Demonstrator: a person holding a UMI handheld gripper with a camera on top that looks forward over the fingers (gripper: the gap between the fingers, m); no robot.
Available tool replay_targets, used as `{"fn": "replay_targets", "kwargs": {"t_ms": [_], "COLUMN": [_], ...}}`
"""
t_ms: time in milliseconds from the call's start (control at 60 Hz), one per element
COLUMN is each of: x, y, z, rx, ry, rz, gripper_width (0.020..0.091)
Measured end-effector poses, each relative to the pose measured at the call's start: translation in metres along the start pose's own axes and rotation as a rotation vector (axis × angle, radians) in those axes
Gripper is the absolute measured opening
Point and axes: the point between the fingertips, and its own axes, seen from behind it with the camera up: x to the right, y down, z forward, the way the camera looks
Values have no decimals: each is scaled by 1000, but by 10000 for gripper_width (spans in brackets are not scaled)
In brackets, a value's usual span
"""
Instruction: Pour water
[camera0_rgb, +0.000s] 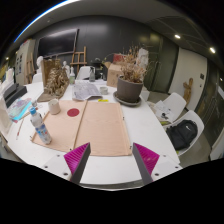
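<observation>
My gripper (112, 158) is open, its two magenta-padded fingers (77, 160) spread wide above the near edge of a white round table (150, 125), with nothing between them. A clear plastic water bottle (40, 127) with a blue label stands on the left part of a tan mat (90, 125), well ahead and left of the fingers. Beyond it stands a pale cup (54, 105), next to a red round coaster (73, 112). Both sit far out of the fingers' reach.
A potted dry plant (129, 84) stands at the table's far right, another dried bouquet (58, 80) at the far left. Papers (86, 91) and small items lie at the back. White chairs (170, 106) and a black bag (184, 133) stand to the right.
</observation>
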Motion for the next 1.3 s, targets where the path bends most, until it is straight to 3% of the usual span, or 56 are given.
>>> {"fn": "replay_targets", "kwargs": {"t_ms": [133,333,517,833,933,1017,1100,1300], "x": [-27,-142,-252,-343,-347,-345,-346,-345], "y": [3,16,15,-11,-16,-15,-18,-18], "z": [4,2,21,117,139,151,151,151], "rx": [9,34,115,250,279,289,312,304], "ry": [-36,-123,-219,-173,-145,-113,-112,-103], "rz": [-1,-3,-17,7,10,16,23,42], "gripper_width": [862,861,861,847,726,535,510,343]}}
